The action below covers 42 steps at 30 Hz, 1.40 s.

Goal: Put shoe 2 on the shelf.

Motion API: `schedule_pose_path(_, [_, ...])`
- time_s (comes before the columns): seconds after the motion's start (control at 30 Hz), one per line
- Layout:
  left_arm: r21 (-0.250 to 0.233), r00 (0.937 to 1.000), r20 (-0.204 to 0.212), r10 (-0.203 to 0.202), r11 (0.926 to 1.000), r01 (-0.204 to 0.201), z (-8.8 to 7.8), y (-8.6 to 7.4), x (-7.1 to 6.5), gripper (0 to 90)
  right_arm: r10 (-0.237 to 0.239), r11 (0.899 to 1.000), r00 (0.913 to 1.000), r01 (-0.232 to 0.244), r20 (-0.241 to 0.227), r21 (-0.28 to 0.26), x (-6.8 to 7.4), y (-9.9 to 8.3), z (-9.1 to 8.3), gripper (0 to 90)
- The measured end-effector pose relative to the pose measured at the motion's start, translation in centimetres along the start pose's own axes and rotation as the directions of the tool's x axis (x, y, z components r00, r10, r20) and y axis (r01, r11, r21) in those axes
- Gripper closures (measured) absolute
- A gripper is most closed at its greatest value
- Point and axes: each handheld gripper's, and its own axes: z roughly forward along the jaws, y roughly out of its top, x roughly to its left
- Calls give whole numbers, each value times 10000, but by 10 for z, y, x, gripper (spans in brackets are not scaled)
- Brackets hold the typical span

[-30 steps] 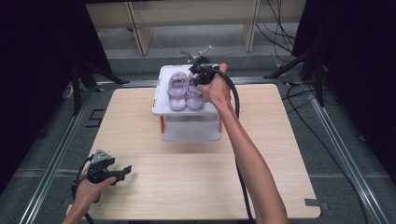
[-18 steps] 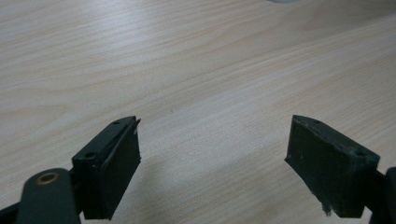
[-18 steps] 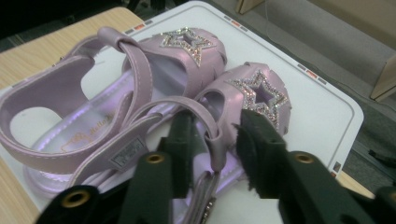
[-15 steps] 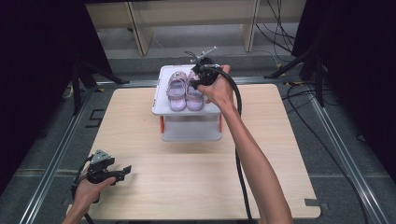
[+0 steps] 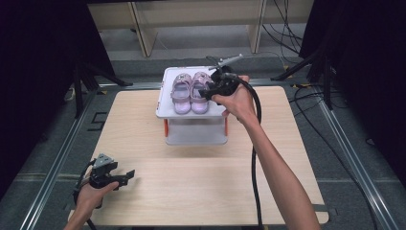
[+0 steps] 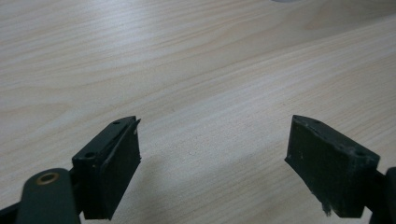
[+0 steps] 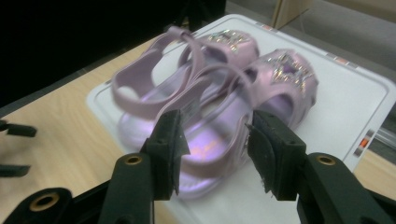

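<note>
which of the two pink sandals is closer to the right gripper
The pink jelly sandal on the right in the high view, beside the right gripper; its twin lies farther left.

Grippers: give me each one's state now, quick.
Left gripper: open, nothing between its jaws, above the table.
Right gripper: jaws have just been opening, now open, holding nothing, by the purple sandals.

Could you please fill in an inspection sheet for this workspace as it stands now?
Surface: light wooden table, bare around the stand.
Job's things: two purple sandals side by side on the white stand.
Clutter: nothing seen.
Grippers: right gripper at the sandals, its fingers have just been opening, nothing pressed between them; left gripper open over bare wood.
Cables: black cable trails along the right forearm; more on the floor at the far right.
Surroundings: wooden shelving behind, dark curtains at both sides.
</note>
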Motion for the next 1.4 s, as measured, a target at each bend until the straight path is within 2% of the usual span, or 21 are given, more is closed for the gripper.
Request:
schedule_pose_path(0.1, [14,10000,4,-8,10000,8,1,0,1,168,-193,9998,9993,190,-317,-111,2,-10,-6,541])
schedule_pose_path(0.27, [-5,9999,-43,-124,9999,124,2,1,1,168,-121,9998,9951,108,-980,-136,8,-29,-13,541])
schedule_pose_path(0.37, [66,9999,-60,-126,9999,127,3,0,1,168,-200,9996,9933,175,-1140,-227,12,-39,-16,541])
schedule_pose_path(0.4, [160,9999,-146,91,9998,-89,3,0,2,168,-48,9998,9916,22,-1290,-203,14,-43,-18,542])
schedule_pose_path(0.47, [128,10000,-45,24,9999,-23,3,1,-1,168,-292,9989,9901,241,-1374,-390,17,-51,-20,541])
schedule_pose_path(0.6, [153,9999,-25,136,9998,-135,5,2,-4,168,-324,9991,9858,273,-1648,-332,25,-71,-24,532])
schedule_pose_path(0.63, [361,9993,-33,386,9986,-384,3,3,-4,168,-295,9992,9848,244,-1713,-317,28,-76,-24,523])
schedule_pose_path(0.67, [63,10000,-11,76,10000,-76,4,3,-6,168,-309,9993,9846,264,-1720,-281,30,-82,-25,513])
schedule_pose_path(0.7, [123,9995,30,302,9995,-303,4,3,-5,168,-362,9991,9837,317,-1764,-282,32,-86,-26,506])
schedule_pose_path(0.73, [68,9999,-21,163,9998,-163,4,2,-6,168,-302,9993,9830,258,-1814,-266,34,-91,-26,497])
schedule_pose_path(0.83, [118,9994,-90,326,9994,-325,3,2,-3,168,-330,9993,9808,293,-1922,-221,40,-109,-26,475])
schedule_pose_path(0.9, [148,9999,-22,153,9998,-153,2,1,-4,168,-165,9998,9792,134,-2022,-168,43,-119,-26,465])
schedule_pose_path(0.93, [330,9993,-45,365,9988,-364,1,2,-3,168,-213,9997,9789,177,-2031,-192,44,-124,-25,460])
schedule_pose_path(1.03, [94,9996,-92,271,9996,-270,3,2,-4,168,-152,9999,9787,135,-2046,-96,49,-143,-20,448])
schedule_pose_path(1.07, [29,9989,-19,471,9989,-471,3,2,-3,168,-192,9998,9796,184,-2002,-57,50,-150,-17,443])
schedule_pose_path(1.13, [120,9994,-103,319,9994,-318,3,2,-3,168,-174,9998,9798,171,-1994,-32,52,-163,-14,436])
schedule_pose_path(1.2, [128,9999,-37,168,9998,-168,2,1,-4,168,219,9997,9758,-197,-2175,125,54,-175,-11,432])
schedule_pose_path(1.23, [144,9993,-97,375,9992,-373,2,2,-3,168,172,9998,9768,-138,-2134,176,54,-181,-8,429])
schedule_pose_path(1.3, [-17,9997,52,224,9997,-224,3,1,-5,168,106,9994,9782,-37,-2072,338,55,-190,-5,416])
schedule_pose_path(1.37, [40,9999,-30,167,9999,-167,2,1,-6,168,324,9987,9767,-231,-2122,460,56,-201,-2,403])
schedule_pose_path(1.4, [146,9992,-68,398,9991,-397,2,2,-4,168,532,9972,9758,-409,-2121,621,57,-204,-2,392])
